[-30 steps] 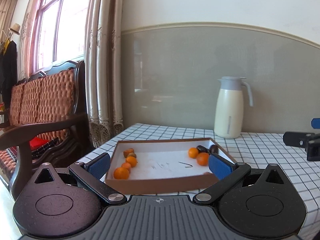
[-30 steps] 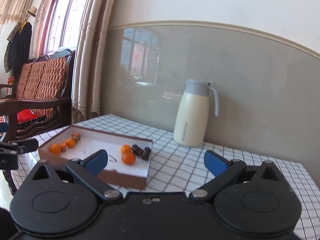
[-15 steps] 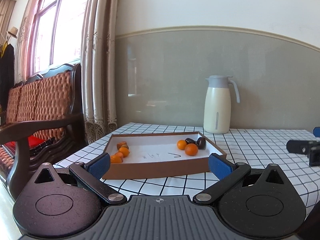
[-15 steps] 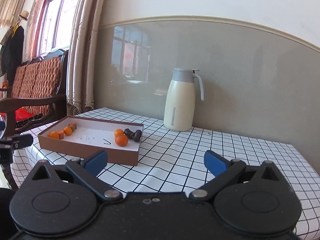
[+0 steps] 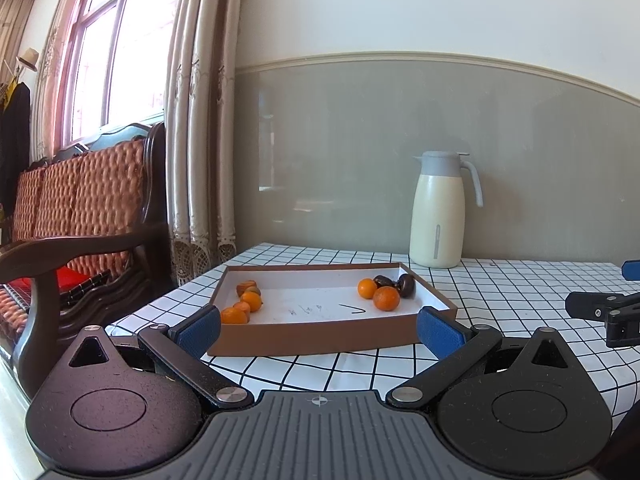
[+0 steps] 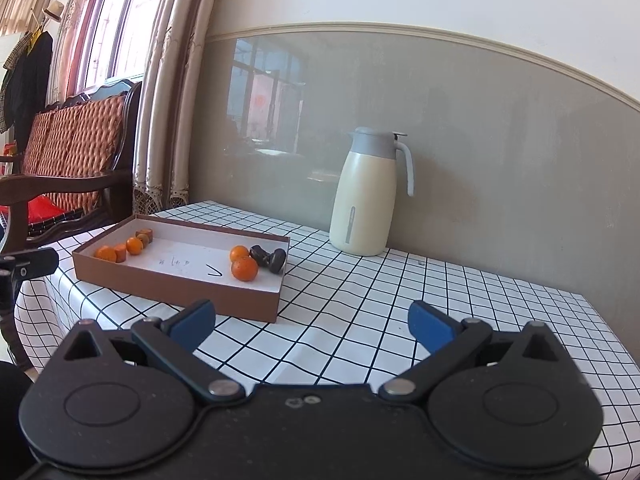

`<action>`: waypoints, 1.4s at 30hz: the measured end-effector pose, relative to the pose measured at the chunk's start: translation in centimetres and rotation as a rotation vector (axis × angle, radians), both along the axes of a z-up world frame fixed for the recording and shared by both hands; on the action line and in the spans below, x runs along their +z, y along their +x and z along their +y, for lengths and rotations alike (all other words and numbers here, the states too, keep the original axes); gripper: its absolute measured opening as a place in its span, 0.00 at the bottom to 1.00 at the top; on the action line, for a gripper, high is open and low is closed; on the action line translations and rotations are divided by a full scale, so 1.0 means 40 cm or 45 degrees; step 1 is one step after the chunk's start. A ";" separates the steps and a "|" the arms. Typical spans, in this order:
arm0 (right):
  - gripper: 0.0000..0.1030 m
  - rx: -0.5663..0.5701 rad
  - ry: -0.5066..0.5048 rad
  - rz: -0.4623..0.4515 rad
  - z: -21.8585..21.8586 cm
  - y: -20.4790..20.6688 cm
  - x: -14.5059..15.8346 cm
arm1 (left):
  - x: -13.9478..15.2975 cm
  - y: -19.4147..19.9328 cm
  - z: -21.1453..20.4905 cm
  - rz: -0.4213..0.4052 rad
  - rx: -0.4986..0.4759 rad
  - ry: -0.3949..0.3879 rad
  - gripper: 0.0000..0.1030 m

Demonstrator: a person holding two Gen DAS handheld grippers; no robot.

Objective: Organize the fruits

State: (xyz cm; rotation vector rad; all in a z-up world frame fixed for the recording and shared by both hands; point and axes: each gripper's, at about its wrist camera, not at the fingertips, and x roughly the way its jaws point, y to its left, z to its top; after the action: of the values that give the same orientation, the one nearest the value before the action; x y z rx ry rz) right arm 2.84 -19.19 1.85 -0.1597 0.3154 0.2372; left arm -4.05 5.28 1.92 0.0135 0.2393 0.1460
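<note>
Two fruit clusters point(image 5: 243, 304) in tray point(image 5: 320, 340) (both grippers agape).

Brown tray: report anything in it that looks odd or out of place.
Two dark items lie beside two oranges at the brown tray's right end; what they are is unclear. Pen marks scribble its white floor. Nothing spilled.

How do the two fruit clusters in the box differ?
The left cluster is a row of several orange fruits along the box wall; the right cluster has two oranges plus two dark brown pieces. The left cluster's fruits look smaller. Both lie on the box's white floor, untouched.
</note>
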 end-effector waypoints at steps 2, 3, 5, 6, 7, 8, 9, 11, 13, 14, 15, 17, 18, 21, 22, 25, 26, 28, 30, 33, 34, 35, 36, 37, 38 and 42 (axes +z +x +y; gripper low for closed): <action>0.94 0.000 0.000 0.002 -0.003 0.001 0.000 | -0.001 0.000 0.000 0.001 -0.001 0.003 1.00; 0.94 0.000 0.000 0.004 -0.004 0.001 0.001 | -0.001 0.000 0.001 0.001 -0.001 0.002 1.00; 0.94 0.000 0.001 0.005 -0.005 0.001 0.001 | -0.001 0.002 0.003 0.005 0.001 0.001 1.00; 0.94 0.000 0.002 0.007 -0.005 0.002 0.001 | -0.001 0.003 0.002 0.004 0.004 -0.001 1.00; 0.94 -0.001 0.004 0.006 -0.005 0.001 0.001 | 0.000 0.004 0.003 0.005 0.004 -0.004 1.00; 0.94 -0.002 0.008 0.007 -0.006 0.001 0.001 | 0.000 0.004 0.004 0.005 0.005 -0.006 1.00; 0.94 -0.002 0.012 0.009 -0.007 0.002 0.001 | 0.000 0.004 0.004 0.004 0.005 -0.008 1.00; 0.94 -0.003 0.015 0.013 -0.007 0.004 0.000 | -0.001 0.004 0.003 0.005 0.002 -0.009 1.00; 0.94 -0.002 0.013 0.011 -0.008 0.004 0.001 | -0.001 0.003 0.002 0.003 0.002 -0.004 1.00; 0.94 -0.002 0.011 0.010 -0.007 0.004 0.000 | -0.001 0.004 0.002 0.005 0.000 -0.002 1.00; 0.94 -0.002 0.013 0.011 -0.007 0.004 0.000 | -0.002 0.004 0.002 0.006 0.000 -0.001 1.00; 0.94 -0.002 0.014 0.012 -0.008 0.004 0.000 | -0.002 0.004 0.001 0.006 0.000 -0.001 1.00; 0.94 -0.003 0.015 0.012 -0.008 0.004 0.000 | -0.002 0.004 0.000 0.006 0.002 -0.001 1.00; 0.94 -0.003 0.016 0.011 -0.008 0.004 -0.001 | -0.002 0.004 0.001 0.005 0.001 0.000 1.00; 0.94 -0.002 0.014 0.010 -0.007 0.003 -0.001 | -0.002 0.004 0.001 0.003 0.002 0.000 1.00; 0.94 -0.003 0.013 0.010 -0.008 0.003 -0.001 | -0.001 0.002 0.001 0.002 0.001 0.000 1.00; 0.94 -0.003 0.014 0.010 -0.008 0.003 -0.001 | -0.002 0.003 0.001 0.002 0.000 0.000 1.00; 0.94 -0.003 0.015 0.011 -0.008 0.003 -0.001 | -0.001 0.003 0.002 0.002 0.000 0.002 1.00; 0.94 -0.003 0.015 0.010 -0.008 0.003 -0.001 | -0.002 0.003 0.000 0.001 0.000 0.002 1.00; 0.94 -0.002 0.013 0.011 -0.008 0.003 -0.001 | -0.002 0.003 0.001 0.000 0.002 0.001 1.00; 0.94 -0.002 0.014 0.010 -0.008 0.003 -0.001 | -0.002 0.004 0.002 0.000 0.003 0.001 1.00; 0.94 -0.002 0.014 0.010 -0.008 0.003 -0.001 | -0.002 0.004 0.001 0.000 0.003 0.002 1.00; 0.94 -0.002 0.013 0.010 -0.008 0.003 -0.001 | -0.002 0.003 0.001 0.001 0.002 0.001 1.00; 0.94 -0.002 0.013 0.010 -0.008 0.003 -0.001 | -0.002 0.003 0.002 -0.001 0.003 0.001 1.00; 0.94 -0.002 0.013 0.009 -0.008 0.003 -0.001 | -0.003 0.001 0.001 -0.002 0.003 0.000 1.00; 0.94 -0.003 0.014 0.011 -0.008 0.003 -0.001 | -0.002 0.002 0.001 0.001 0.005 0.004 1.00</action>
State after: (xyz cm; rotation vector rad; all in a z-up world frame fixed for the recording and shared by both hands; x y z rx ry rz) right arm 2.95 -19.49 1.81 -0.1476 0.3225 0.2376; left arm -3.98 5.31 1.82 0.0161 0.2400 0.1507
